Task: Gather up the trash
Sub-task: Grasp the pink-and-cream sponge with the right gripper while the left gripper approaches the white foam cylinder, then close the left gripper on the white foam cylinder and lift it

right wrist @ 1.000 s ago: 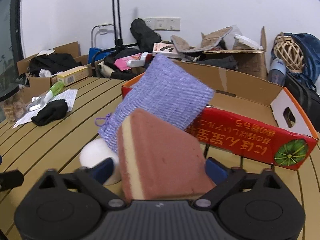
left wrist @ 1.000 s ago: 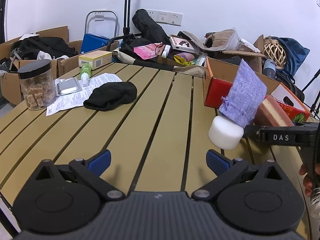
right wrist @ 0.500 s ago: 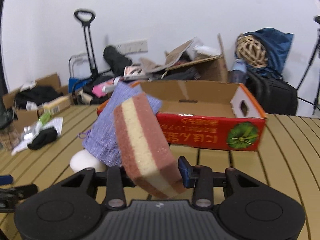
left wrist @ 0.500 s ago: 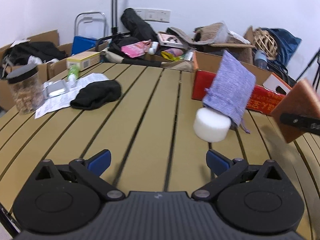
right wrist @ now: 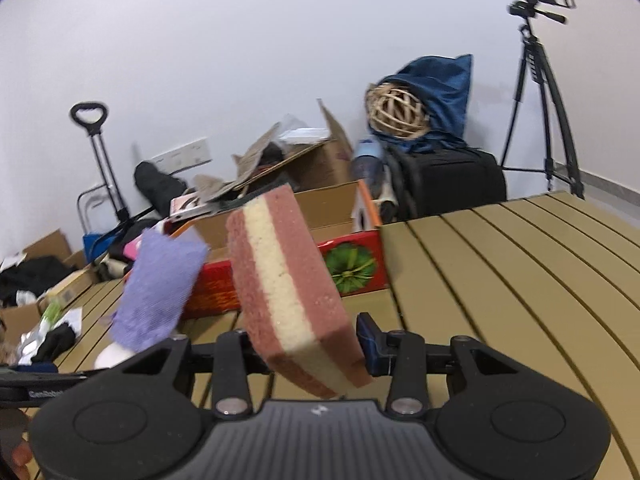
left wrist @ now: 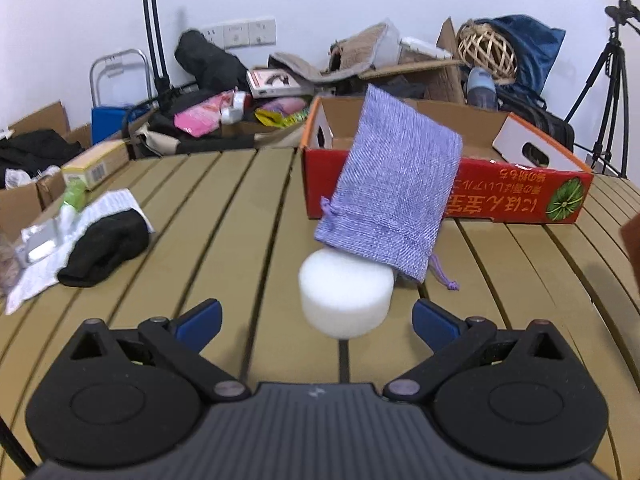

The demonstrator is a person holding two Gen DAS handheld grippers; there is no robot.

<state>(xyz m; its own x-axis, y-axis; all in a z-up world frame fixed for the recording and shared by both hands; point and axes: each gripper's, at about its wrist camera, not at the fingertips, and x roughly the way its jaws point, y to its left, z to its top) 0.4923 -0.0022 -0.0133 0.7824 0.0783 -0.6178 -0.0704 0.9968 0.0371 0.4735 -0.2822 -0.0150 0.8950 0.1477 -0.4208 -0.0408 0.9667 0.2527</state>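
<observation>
Left gripper (left wrist: 316, 318) fingers stand wide, the white foam puck (left wrist: 345, 293) just ahead between them, under the purple pouch (left wrist: 390, 204). Right gripper (right wrist: 306, 346) fingers clamp the layered sponge (right wrist: 292, 296); held tilted by its lower end, it may slip.

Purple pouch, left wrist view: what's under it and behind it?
Its lower edge lies on a white foam cylinder; the purple pouch leans back against the red cardboard box. The pouch hides part of the box front and the cylinder's far top.

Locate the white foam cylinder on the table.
Left wrist view: the white foam cylinder sits centre, under the purple pouch, before the red box.
</observation>
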